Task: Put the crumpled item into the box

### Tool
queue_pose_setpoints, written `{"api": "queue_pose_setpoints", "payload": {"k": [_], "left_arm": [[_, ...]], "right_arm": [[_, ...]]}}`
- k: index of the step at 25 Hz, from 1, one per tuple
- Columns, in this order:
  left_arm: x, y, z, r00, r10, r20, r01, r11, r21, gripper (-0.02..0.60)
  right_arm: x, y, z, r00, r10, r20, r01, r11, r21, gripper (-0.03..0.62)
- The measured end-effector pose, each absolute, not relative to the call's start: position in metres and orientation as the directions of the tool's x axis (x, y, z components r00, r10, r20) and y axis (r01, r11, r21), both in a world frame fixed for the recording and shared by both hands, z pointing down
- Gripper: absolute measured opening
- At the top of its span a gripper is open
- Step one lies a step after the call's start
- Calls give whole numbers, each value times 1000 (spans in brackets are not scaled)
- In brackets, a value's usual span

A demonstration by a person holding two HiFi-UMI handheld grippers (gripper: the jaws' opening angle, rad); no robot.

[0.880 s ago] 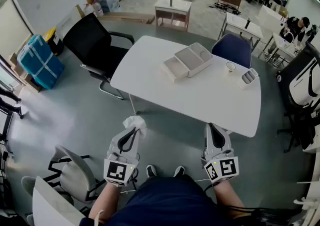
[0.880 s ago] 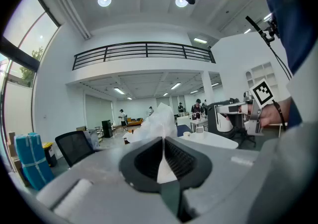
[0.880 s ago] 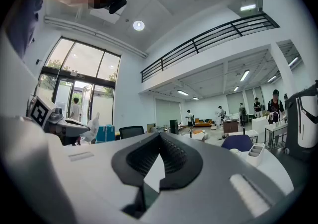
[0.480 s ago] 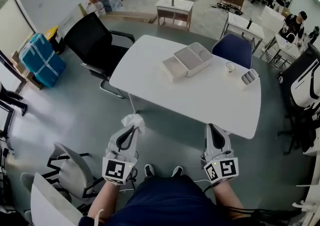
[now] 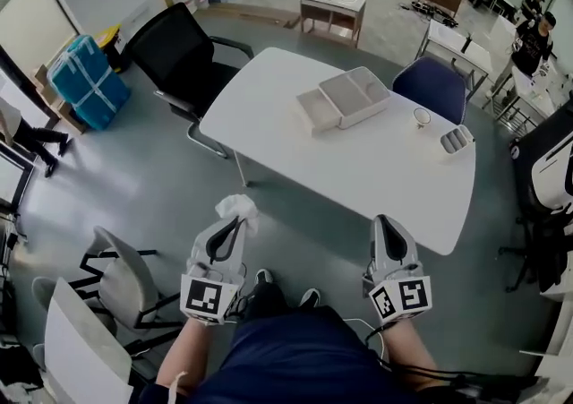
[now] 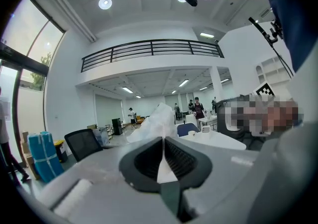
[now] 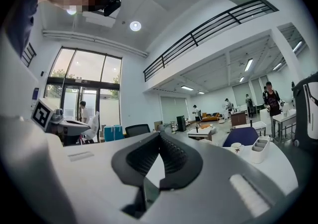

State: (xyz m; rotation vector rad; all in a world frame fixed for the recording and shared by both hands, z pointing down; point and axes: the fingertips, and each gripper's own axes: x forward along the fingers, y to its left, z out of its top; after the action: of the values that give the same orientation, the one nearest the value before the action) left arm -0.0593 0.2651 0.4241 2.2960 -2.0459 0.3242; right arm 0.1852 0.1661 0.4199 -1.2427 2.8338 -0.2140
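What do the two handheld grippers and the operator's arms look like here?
The left gripper and right gripper match: light grey tapered shells with black ribbed pads. Each carries a marker cube with black-and-white squares at the hand end. Thin cables trail near the wrists. The person wears a dark navy top; no sleeves cover the forearms.

Head view has swung: table (image 5: 269, 138), black chair (image 5: 175, 53) and blue bundle (image 5: 85, 80) now sit higher and further right in frame. Left shoe (image 5: 260, 280) has stepped ahead of right shoe (image 5: 309, 296). Left gripper (image 5: 235, 225) has carried crumpled item (image 5: 237, 208) slightly closer to table's near edge. Standing person's legs (image 5: 36, 135) now further in view beyond the table's left end.
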Motion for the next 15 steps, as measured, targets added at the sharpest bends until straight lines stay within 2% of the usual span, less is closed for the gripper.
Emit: {"api": "queue_pose_setpoints", "payload": {"k": [6,15], "left_arm": [[-62,252,433,70,-978,198,-992,-88,-87,14],[-97,178,420,118,-979,168,-982,-141,-127,14]], "right_arm": [[183,145,428,-697,-716,38,-713,686,-147,2],[166,91,430,-641,-765,59,-764,628,-146,2]]}}
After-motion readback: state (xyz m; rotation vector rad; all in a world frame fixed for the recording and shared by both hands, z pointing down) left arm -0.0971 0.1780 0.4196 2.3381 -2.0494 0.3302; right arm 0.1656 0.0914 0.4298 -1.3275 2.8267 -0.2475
